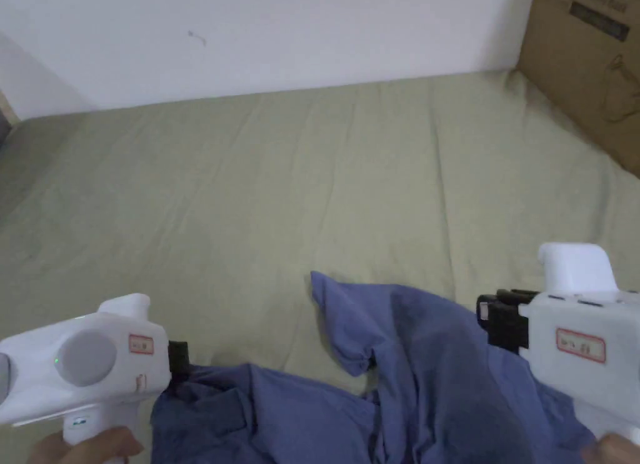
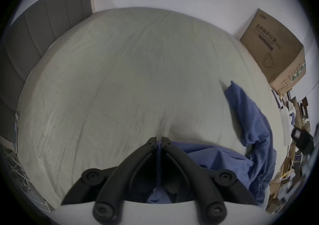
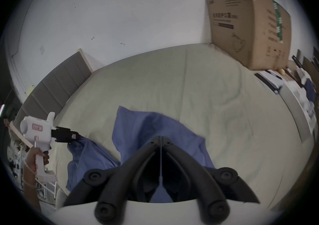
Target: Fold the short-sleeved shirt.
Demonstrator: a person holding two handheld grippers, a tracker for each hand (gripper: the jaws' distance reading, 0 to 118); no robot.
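A blue short-sleeved shirt (image 1: 425, 371) lies crumpled at the near edge of the bed, with one corner sticking up toward the middle. My left gripper (image 1: 178, 359) is at its left end, jaws shut with blue cloth (image 2: 250, 125) pinched between them (image 2: 159, 142). My right gripper (image 1: 494, 318) is over the shirt's right part, jaws closed (image 3: 160, 139) on the fabric (image 3: 138, 128). In the right gripper view the left gripper (image 3: 76, 136) is held by a hand and grips the shirt's far left edge. The cloth between the two grippers sags in folds.
The bed's pale green sheet (image 1: 312, 184) stretches wide and bare beyond the shirt. A large cardboard box (image 1: 587, 65) stands on the bed's far right corner against the white wall. A grey headboard (image 2: 34, 38) is at the left. Clutter (image 2: 293, 142) lies past the bed's right edge.
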